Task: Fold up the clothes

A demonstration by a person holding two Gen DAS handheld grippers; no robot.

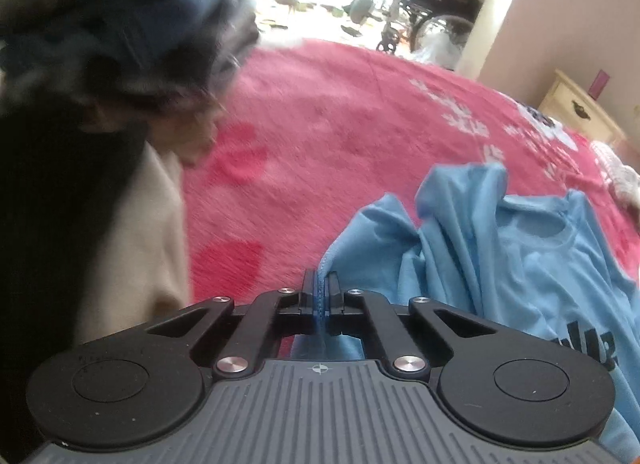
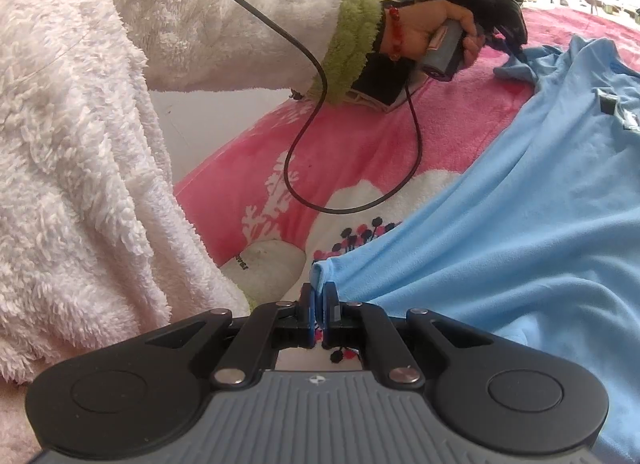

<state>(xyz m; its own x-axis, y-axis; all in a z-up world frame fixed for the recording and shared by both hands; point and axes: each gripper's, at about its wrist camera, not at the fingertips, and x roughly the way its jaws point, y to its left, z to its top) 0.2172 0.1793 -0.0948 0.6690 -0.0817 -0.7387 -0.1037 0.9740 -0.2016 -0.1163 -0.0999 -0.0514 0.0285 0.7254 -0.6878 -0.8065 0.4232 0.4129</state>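
Note:
A light blue T-shirt (image 1: 520, 256) with dark lettering lies rumpled on the pink blanket (image 1: 340, 124), collar toward the right. My left gripper (image 1: 321, 284) is shut on an edge of the shirt, with blue cloth pinched between its jaws. In the right wrist view the same blue T-shirt (image 2: 520, 192) spreads across the right side, and my right gripper (image 2: 319, 296) is shut on its folded corner. The other hand-held gripper (image 2: 510, 30), gripped by a hand (image 2: 432, 28), clamps the shirt's far edge at upper right.
A blurred pile of dark and beige clothes (image 1: 100, 84) fills the left of the left wrist view. A cream nightstand (image 1: 580, 112) stands beyond the bed at right. A fluffy white sleeve (image 2: 100, 124) and a black cable (image 2: 312, 104) cross the right wrist view.

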